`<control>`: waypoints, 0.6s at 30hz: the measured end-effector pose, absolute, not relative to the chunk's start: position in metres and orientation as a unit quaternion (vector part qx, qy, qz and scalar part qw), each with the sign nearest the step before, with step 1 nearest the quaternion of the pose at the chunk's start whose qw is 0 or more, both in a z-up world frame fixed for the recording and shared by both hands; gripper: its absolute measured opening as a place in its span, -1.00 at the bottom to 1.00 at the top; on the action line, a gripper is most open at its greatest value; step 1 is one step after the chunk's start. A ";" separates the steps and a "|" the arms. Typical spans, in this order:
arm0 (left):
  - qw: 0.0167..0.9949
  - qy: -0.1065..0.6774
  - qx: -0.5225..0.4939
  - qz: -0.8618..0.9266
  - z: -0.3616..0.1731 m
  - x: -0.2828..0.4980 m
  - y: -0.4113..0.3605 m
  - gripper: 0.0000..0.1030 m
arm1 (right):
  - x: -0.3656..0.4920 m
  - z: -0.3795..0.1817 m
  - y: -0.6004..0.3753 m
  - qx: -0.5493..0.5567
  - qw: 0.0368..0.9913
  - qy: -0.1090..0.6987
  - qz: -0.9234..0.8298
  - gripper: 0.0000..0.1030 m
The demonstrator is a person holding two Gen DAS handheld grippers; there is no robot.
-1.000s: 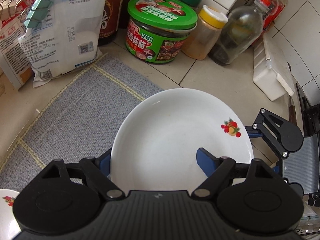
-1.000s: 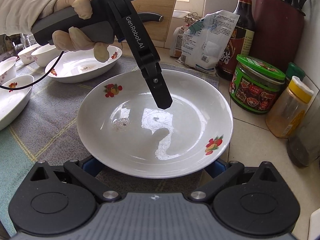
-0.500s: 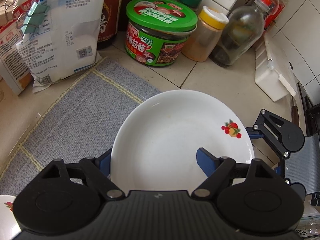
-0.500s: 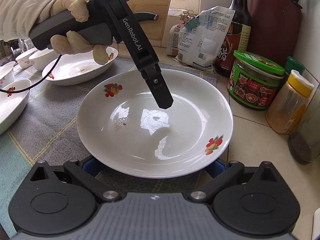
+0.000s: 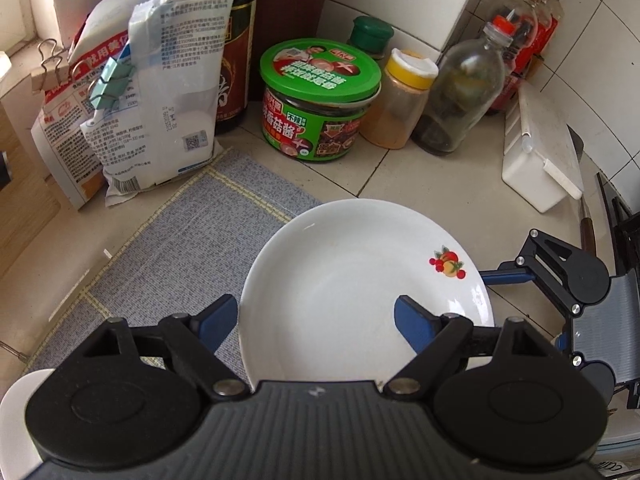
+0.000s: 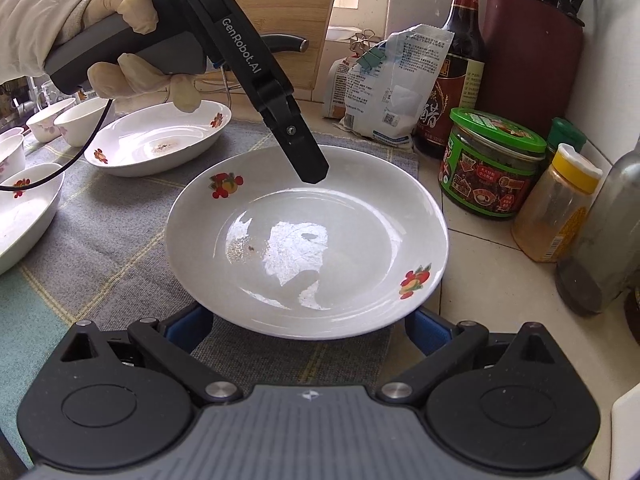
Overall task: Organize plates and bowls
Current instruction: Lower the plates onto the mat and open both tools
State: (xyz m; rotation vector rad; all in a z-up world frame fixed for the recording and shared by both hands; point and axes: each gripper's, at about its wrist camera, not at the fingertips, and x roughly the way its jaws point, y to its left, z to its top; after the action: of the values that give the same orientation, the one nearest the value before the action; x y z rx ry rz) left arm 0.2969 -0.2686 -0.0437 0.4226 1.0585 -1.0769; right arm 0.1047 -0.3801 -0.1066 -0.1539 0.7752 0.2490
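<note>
Glossy glazed white plate (mirror-bright highlights) on a matt, coarse woven cloth mat; smooth tiled counter.

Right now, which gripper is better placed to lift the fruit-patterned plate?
Probably right. The right gripper sits low at the near rim of the plate, open fingers flanking it. The left gripper hangs above the far side, jaws opening, rim between them but unpressed.

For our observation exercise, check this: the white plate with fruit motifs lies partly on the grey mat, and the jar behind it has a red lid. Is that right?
One detail is wrong. The jar has a green lid, not red, as the right wrist view shows. The rest stands: the white plate with fruit motifs lies partly on the grey mat.
</note>
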 end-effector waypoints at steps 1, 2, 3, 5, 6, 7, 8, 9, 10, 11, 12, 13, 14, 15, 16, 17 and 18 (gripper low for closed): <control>0.711 0.472 0.190 -0.486 -0.040 0.294 -0.265 0.65 | 0.103 -0.105 -0.379 -0.073 0.916 0.378 0.117 1.00; 0.715 0.466 0.190 -0.485 -0.035 0.291 -0.262 0.66 | 0.101 -0.104 -0.377 -0.073 0.916 0.378 0.113 1.00; 0.719 0.460 0.190 -0.484 -0.031 0.287 -0.260 0.66 | 0.098 -0.103 -0.376 -0.074 0.916 0.379 0.110 1.00; 0.728 0.445 0.189 -0.486 -0.022 0.277 -0.252 0.66 | 0.093 -0.099 -0.371 -0.079 0.916 0.379 0.103 1.00; 0.733 0.437 0.187 -0.486 -0.018 0.273 -0.248 0.67 | 0.090 -0.097 -0.368 -0.082 0.916 0.379 0.099 1.00; 0.737 0.431 0.187 -0.486 -0.015 0.268 -0.245 0.69 | 0.087 -0.095 -0.366 -0.083 0.917 0.379 0.095 1.00; 0.743 0.423 0.186 -0.485 -0.010 0.262 -0.241 0.70 | 0.085 -0.093 -0.364 -0.084 0.917 0.379 0.092 1.00; 0.749 0.413 0.185 -0.484 -0.006 0.255 -0.236 0.71 | 0.082 -0.091 -0.361 -0.083 0.919 0.377 0.087 1.00; 0.756 0.403 0.185 -0.482 -0.002 0.248 -0.232 0.71 | 0.079 -0.089 -0.359 -0.081 0.920 0.374 0.081 1.00; 0.761 0.396 0.183 -0.480 0.002 0.242 -0.226 0.71 | 0.076 -0.087 -0.357 -0.076 0.922 0.372 0.078 1.00; 0.764 0.393 0.180 -0.479 0.005 0.238 -0.223 0.72 | 0.074 -0.085 -0.355 -0.072 0.924 0.368 0.077 1.00; 0.769 0.388 0.176 -0.477 0.009 0.231 -0.216 0.73 | 0.072 -0.083 -0.353 -0.068 0.926 0.363 0.076 1.00; 0.775 0.383 0.172 -0.473 0.011 0.225 -0.210 0.74 | 0.070 -0.082 -0.351 -0.065 0.927 0.361 0.076 1.00; 0.780 0.378 0.169 -0.469 0.013 0.218 -0.205 0.76 | 0.069 -0.081 -0.349 -0.063 0.928 0.359 0.077 1.00; 0.785 0.373 0.166 -0.465 0.014 0.212 -0.200 0.77 | 0.067 -0.080 -0.346 -0.062 0.929 0.357 0.077 1.00; 0.792 0.367 0.165 -0.460 0.014 0.205 -0.194 0.77 | 0.065 -0.079 -0.343 -0.060 0.930 0.354 0.079 1.00; 0.798 0.361 0.165 -0.454 0.015 0.199 -0.189 0.77 | 0.064 -0.078 -0.341 -0.057 0.931 0.352 0.082 1.00</control>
State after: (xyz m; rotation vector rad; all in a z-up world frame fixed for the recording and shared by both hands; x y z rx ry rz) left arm 0.1992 -0.1892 0.0146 0.3533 0.7747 -0.9746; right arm 0.0641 -0.3408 -0.0784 -0.1161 0.7215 0.1681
